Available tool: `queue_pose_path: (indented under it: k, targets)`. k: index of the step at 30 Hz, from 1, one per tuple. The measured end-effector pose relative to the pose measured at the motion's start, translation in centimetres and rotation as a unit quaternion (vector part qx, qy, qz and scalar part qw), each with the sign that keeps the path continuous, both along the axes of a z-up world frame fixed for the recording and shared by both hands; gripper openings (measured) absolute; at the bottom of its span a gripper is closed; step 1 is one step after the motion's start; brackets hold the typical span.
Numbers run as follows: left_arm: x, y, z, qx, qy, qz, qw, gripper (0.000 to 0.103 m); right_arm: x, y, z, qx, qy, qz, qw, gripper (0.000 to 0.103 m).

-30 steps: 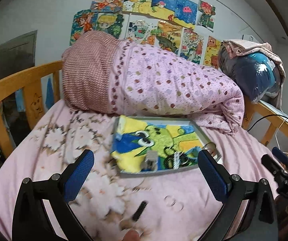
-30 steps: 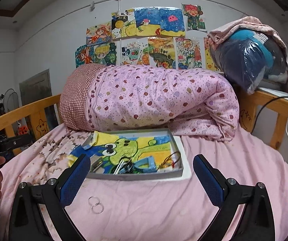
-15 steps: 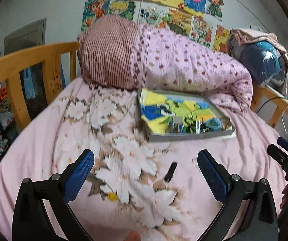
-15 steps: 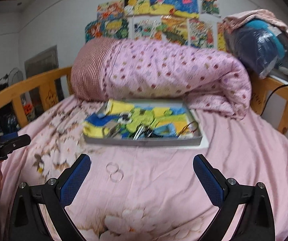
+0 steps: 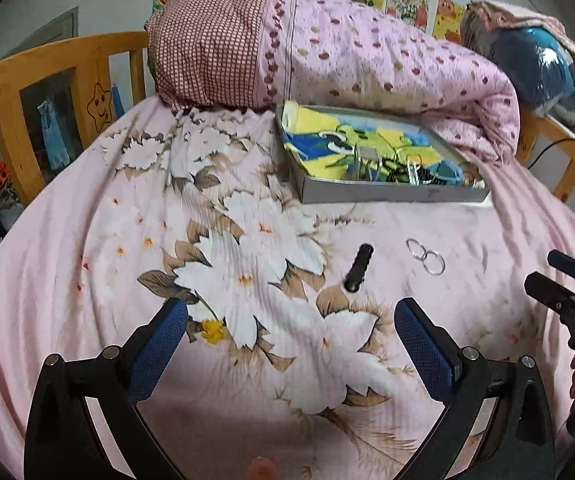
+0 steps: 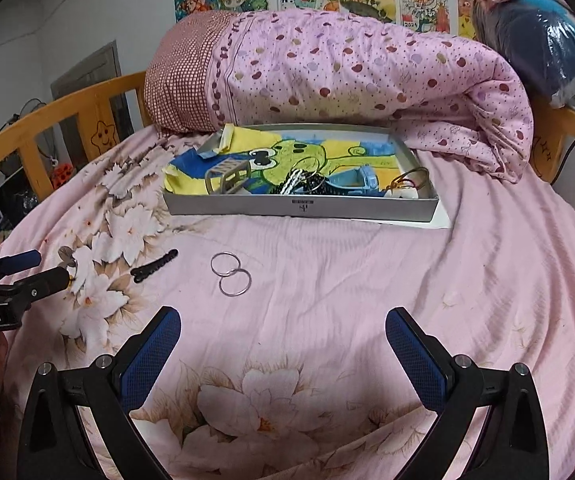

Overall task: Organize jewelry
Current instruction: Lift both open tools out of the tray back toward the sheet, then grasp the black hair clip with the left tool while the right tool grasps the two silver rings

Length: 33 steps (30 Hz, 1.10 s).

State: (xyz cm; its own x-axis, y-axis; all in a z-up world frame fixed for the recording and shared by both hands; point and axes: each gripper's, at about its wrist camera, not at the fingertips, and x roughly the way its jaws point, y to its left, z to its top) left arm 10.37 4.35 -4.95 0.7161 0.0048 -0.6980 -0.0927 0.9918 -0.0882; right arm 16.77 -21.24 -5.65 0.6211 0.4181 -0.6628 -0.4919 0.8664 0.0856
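While you hold both tools above the pink flower-printed bedsheet (image 6: 367,280), your left gripper (image 5: 290,340) has its blue-padded jaws spread wide with nothing between them, and your right gripper (image 6: 282,344) is just as wide and just as empty. Take the shallow grey cardboard tray (image 6: 303,209) as your landmark. It sits on the sheet against the rolled pink spotted quilt (image 6: 367,68), lined with a yellow, green and blue cartoon cloth and holding a tangle of jewelry: a grey-green buckle-shaped clip (image 6: 227,178), dark beaded strands (image 6: 319,188), a light blue piece (image 6: 361,178) and a thin wire bangle (image 6: 409,180) at its right end (the finer details are too small to tell). On the sheet in front of the tray, well apart from it, lie two thin silver rings (image 6: 231,274), touching or overlapping at one edge. Just to their left, also in front of the tray, rests a small black ridged hair clip (image 6: 155,266), lying flat and slanted. From your left wrist camera the same black clip (image 5: 358,268) lies just beyond the open jaws, with the two rings (image 5: 425,256) beside it on the right. Your right tool shows at that view's right edge.
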Motion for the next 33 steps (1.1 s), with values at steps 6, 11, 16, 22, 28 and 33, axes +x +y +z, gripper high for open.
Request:
queue_pose_path:
  k: [6, 11, 16, 22, 28, 33]
  targets:
    - [0.9, -0.6, -0.9, 0.011, 0.017, -0.007, 0.9998, 0.101, 1.6, 0.4, -1.0, -0.024, 0.005, 0.02, 0.999, 0.103]
    - [1.9, -1.3, -1.4, 0.03, 0.028, -0.017, 0.999, 0.101, 3.3, 1.2, -2.1, -0.044, 0.012, 0.06, 0.997, 0.103]
    - [2.8, -2.0, -2.0, 0.051, 0.036, -0.03, 0.9976, 0.101, 5.6, 0.5, -2.7, -0.028, 0.019, 0.074, 0.997, 0.103]
    - [4.0, -2.6, -2.7, 0.061, 0.041, -0.057, 0.9957, 0.101, 7.4, 0.2, -3.0, -0.005, 0.028, 0.095, 0.995, 0.103]
    - [5.1, -3.1, -2.8, 0.057, 0.038, -0.085, 0.994, 0.096, 7.4, 1.9, -3.4, -0.013, 0.023, 0.145, 0.989, 0.086]
    - [6.3, -3.8, -3.3, 0.063, 0.048, -0.107, 0.9911, 0.064, 7.0, 3.3, -4.2, -0.019, 0.031, 0.19, 0.981, 0.066]
